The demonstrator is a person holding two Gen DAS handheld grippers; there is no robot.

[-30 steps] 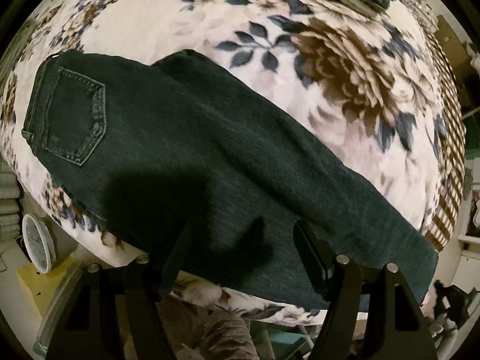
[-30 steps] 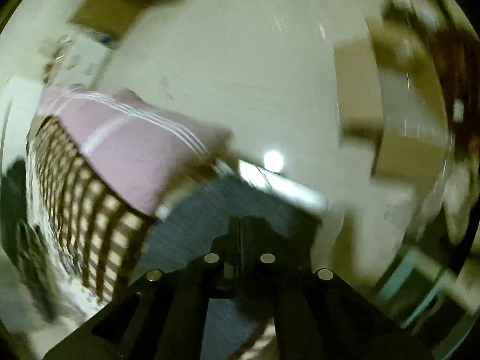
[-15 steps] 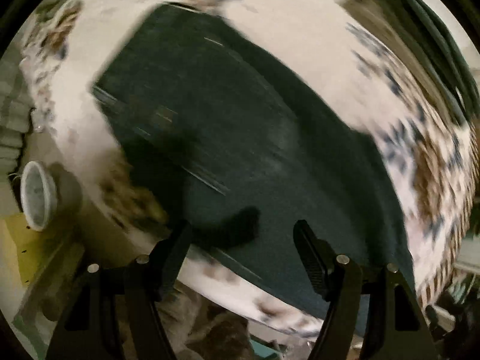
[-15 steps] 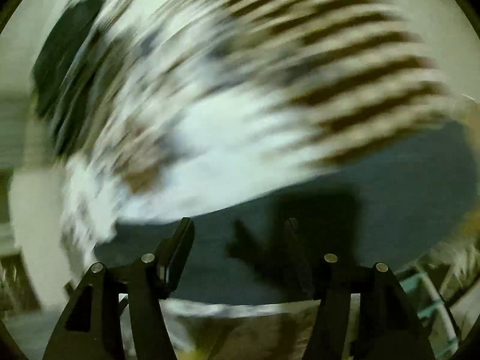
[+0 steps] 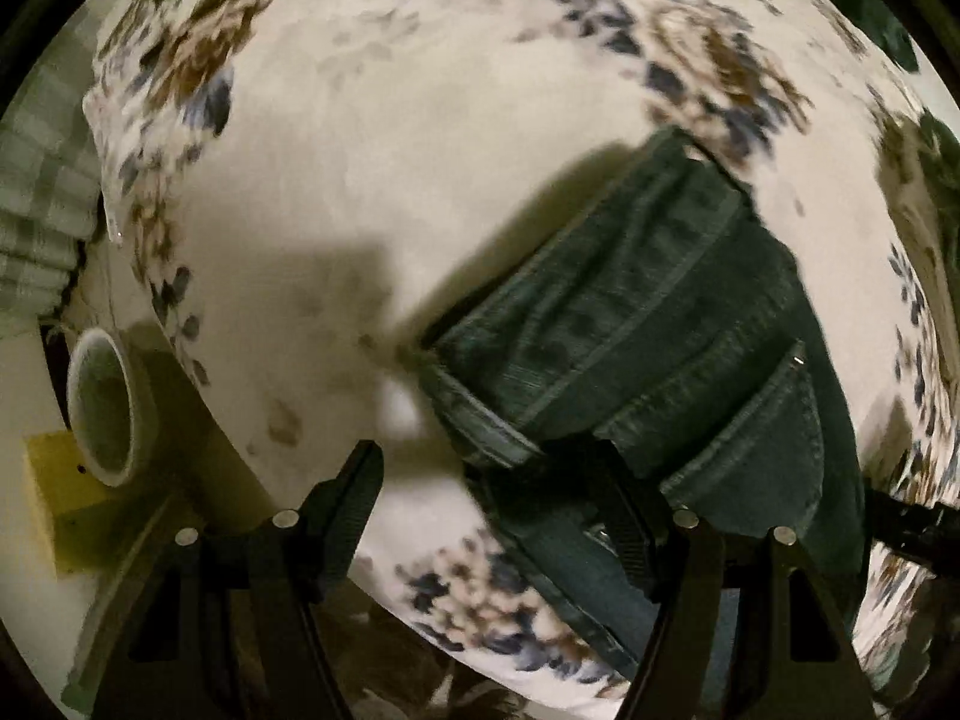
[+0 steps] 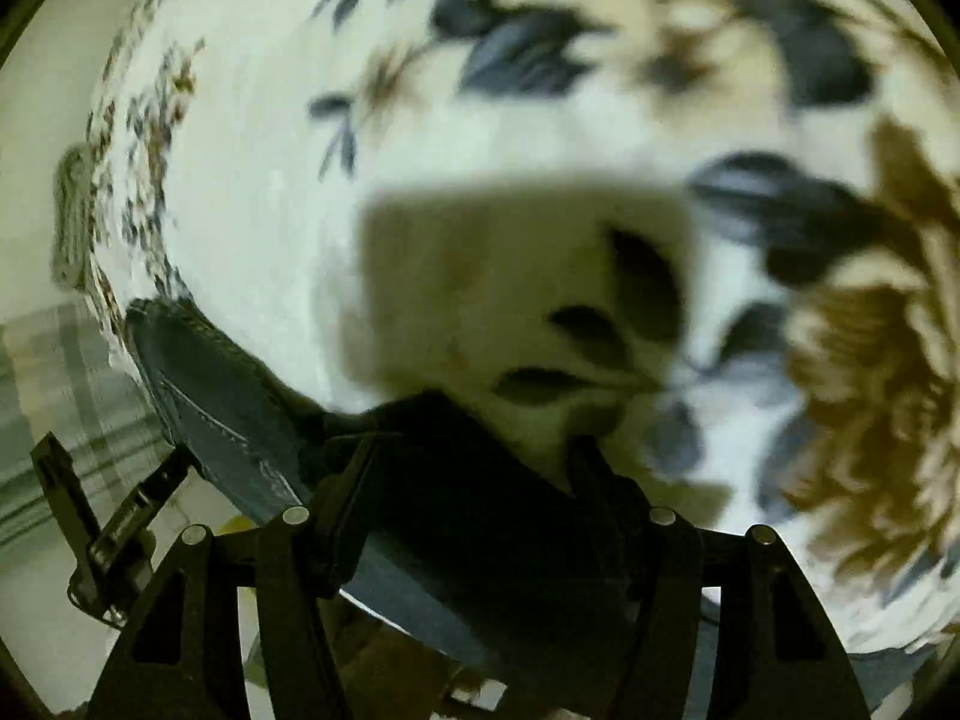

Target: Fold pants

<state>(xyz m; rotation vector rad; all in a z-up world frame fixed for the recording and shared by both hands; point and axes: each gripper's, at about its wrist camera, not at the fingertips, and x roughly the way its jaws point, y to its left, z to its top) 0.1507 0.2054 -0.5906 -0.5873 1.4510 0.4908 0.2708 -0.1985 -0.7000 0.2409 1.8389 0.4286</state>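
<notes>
Dark denim pants (image 5: 648, 330) lie on a floral bedspread (image 5: 420, 138); the waistband end with its back pocket fills the right half of the left wrist view. My left gripper (image 5: 492, 480) is open, its right finger at the waistband edge and its left finger over bare bedspread. In the right wrist view my right gripper (image 6: 474, 468) is open low over the pants (image 6: 228, 402), with dark denim lying between its fingers. The view is blurred.
The bed edge runs along the lower left in the left wrist view, with a round white object (image 5: 99, 405) and a yellow block (image 5: 66, 498) below it. The left gripper's body (image 6: 102, 516) shows at the left in the right wrist view. A striped cloth (image 5: 42, 204) hangs at the left.
Both grippers have swung down close to the bed. The left one went from over the spread legs to the waistband end. The right one opened and came from facing the wall to low over the denim.
</notes>
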